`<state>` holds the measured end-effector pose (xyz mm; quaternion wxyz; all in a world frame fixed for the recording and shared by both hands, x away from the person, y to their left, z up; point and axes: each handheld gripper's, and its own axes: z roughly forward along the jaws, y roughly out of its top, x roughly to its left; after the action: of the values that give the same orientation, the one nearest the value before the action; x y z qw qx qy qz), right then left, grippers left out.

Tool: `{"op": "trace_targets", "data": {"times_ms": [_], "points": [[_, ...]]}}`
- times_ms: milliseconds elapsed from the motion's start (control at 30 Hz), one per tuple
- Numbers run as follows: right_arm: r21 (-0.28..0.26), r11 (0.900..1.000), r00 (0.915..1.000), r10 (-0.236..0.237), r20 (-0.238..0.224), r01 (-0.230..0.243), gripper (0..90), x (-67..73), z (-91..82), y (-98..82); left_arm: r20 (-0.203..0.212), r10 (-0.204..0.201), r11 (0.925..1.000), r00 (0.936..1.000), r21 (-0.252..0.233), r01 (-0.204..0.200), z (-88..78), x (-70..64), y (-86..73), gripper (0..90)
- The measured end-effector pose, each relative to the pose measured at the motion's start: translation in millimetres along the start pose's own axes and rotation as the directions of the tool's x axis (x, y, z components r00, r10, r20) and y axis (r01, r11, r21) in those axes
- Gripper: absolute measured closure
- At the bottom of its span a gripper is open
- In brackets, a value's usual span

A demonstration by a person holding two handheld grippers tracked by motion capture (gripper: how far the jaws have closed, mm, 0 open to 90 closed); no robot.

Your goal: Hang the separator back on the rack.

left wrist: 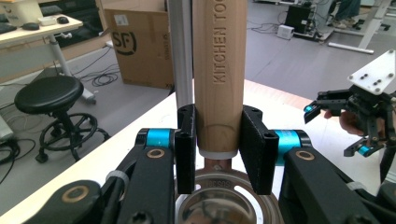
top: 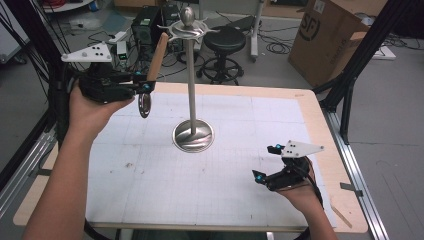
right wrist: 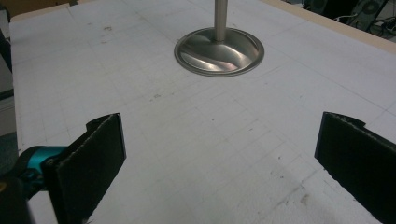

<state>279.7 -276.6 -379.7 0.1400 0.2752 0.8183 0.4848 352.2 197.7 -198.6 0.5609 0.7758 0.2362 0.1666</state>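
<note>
A kitchen tool with a wooden handle [top: 158,56] and a round metal head [top: 144,105] hangs above the table's far left. My left gripper [top: 145,86] is shut on the lower end of the handle [left wrist: 217,70], just above the metal head [left wrist: 215,203]. A steel utensil stand [top: 192,75], with hooks at its top and a round base [top: 193,136], rises mid-table to the right of the tool; its pole [left wrist: 180,51] is right behind the handle. My right gripper [top: 265,162] rests open low at the near right, jaws wide [right wrist: 219,163] with bare mat between them, facing the stand's base [right wrist: 218,51].
A white grid mat [top: 210,170] covers the wooden table [top: 320,120]. Behind the table stand a black stool [top: 225,47], a cardboard box [top: 330,37] and electronics with cables on the floor. Black frame posts [top: 360,55] flank the table's far right corner.
</note>
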Motion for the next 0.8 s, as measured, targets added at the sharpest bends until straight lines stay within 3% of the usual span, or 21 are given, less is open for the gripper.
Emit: {"op": "trace_targets", "data": {"times_ms": [500,800], "points": [[0.001,1.000,1.0000,-0.001,0.001,0.001,0.5,0.4,0.2,-0.4,-0.023,0.016,0.9995,0.9996,0.026,-0.016,7.2,-0.5,4.8,68.8],[0.003,1.000,1.0000,-0.003,-0.002,0.003,0.5,0.8,0.8,0.1,-0.047,0.004,0.9994,0.9989,0.033,-0.002,10.0,2.2,4.1,68.7]]}}
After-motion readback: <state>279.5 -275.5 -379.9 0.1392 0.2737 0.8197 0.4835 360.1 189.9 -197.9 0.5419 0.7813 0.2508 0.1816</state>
